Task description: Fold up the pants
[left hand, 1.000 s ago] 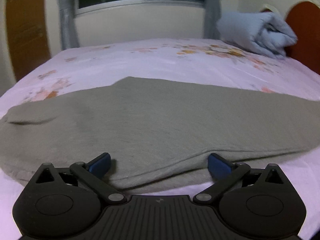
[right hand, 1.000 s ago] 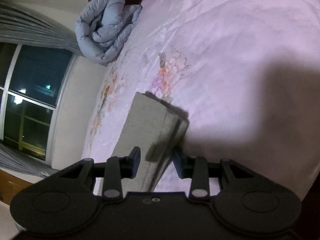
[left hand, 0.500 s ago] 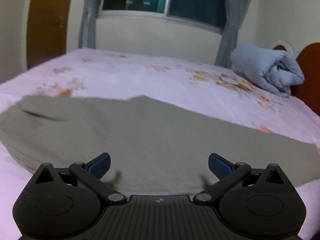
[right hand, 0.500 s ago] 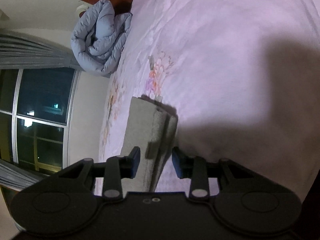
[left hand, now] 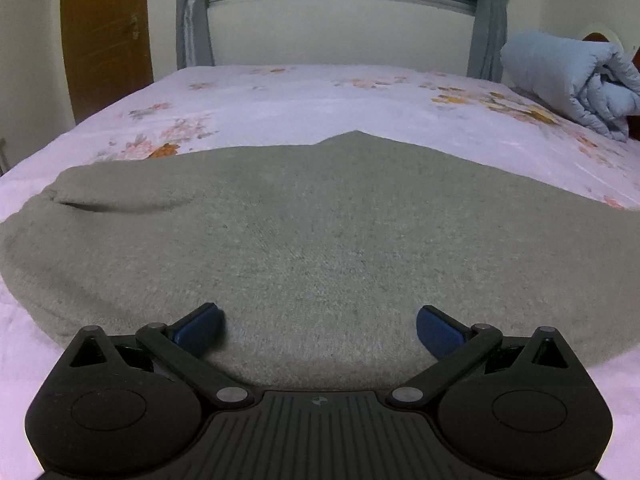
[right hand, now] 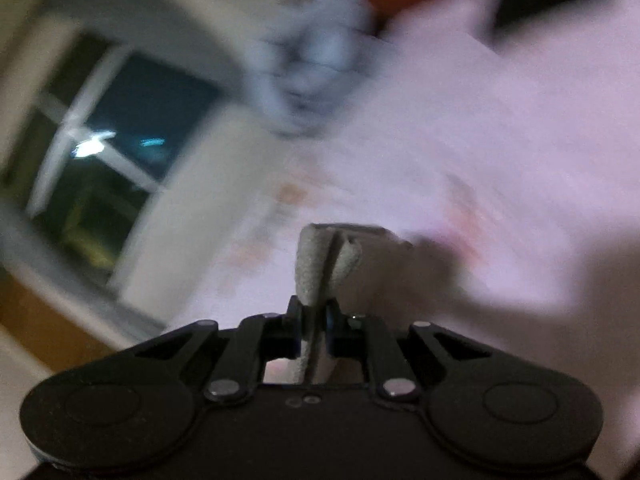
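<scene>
The grey pants (left hand: 320,232) lie flat across the floral bed sheet (left hand: 304,100) in the left wrist view, folded lengthwise, with a pocket slit at the left. My left gripper (left hand: 318,326) is open and rests low over the near edge of the pants, its blue pads (left hand: 200,322) wide apart on the fabric. My right gripper (right hand: 314,328) is shut on the end of the pants (right hand: 320,256) and holds it lifted off the bed. The right wrist view is blurred by motion.
A rolled light-blue duvet (left hand: 568,80) lies at the far right of the bed by the headboard. A window with grey curtains (left hand: 192,12) is behind the bed. A brown door (left hand: 106,36) stands at the far left.
My right gripper has closed on the pants' end and lifted it, swinging fast. My left gripper has settled lower and closer over the pants, still open.
</scene>
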A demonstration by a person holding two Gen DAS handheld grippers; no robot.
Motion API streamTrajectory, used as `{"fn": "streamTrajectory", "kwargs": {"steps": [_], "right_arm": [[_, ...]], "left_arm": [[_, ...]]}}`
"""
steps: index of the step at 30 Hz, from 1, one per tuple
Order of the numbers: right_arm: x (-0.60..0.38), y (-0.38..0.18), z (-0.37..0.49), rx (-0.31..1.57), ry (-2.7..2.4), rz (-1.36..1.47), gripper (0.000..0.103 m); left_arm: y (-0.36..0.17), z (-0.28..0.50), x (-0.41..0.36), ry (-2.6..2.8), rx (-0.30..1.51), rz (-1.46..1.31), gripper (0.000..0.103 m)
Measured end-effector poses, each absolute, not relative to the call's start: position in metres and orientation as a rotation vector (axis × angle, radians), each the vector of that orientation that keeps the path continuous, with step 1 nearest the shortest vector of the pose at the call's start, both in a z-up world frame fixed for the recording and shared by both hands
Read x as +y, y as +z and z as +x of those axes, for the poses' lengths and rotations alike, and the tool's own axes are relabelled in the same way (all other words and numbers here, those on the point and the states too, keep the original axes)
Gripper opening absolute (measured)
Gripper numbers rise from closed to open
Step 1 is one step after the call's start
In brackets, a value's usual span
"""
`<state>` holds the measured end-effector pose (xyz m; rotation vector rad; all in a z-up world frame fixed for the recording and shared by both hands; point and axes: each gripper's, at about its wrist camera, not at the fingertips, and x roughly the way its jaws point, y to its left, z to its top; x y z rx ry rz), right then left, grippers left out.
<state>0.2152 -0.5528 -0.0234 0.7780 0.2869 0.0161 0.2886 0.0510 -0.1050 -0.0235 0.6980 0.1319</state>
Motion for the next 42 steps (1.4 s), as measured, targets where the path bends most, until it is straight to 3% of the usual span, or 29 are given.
{"fn": "streamTrajectory", "kwargs": {"steps": [2,6,8,29,31,36,42], "right_arm": [[-0.554,-0.023,0.207,0.272,-0.013,0.723,0.002],[-0.599,-0.130,0.218,0.547,-0.177,0.939,0.002],[-0.605,-0.147,0.211,0.497,-0.146,1.009,0.002],[-0.607,-0.147,0.213,0.502,-0.128,1.052,0.003],[-0.607,-0.142,0.208,0.502,-0.119,1.054,0.010],[-0.579,-0.102,0.193,0.485,-0.084,0.870,0.011],[-0.462,-0.058,0.274,0.566,0.180,0.612,0.012]], "left_arm": [[-0.106,0.287,0.054,0.124,0.687,-0.033,0.103],[-0.103,0.276,0.051,0.115,0.678,-0.022,0.103],[-0.103,0.274,0.052,0.109,0.678,-0.023,0.103],[-0.090,0.263,0.044,0.196,0.624,-0.060,0.103],[-0.080,0.256,0.060,0.243,0.587,-0.080,0.103],[-0.065,0.247,0.133,0.388,0.575,-0.100,0.103],[-0.064,0.242,0.209,0.517,0.623,-0.148,0.103]]}}
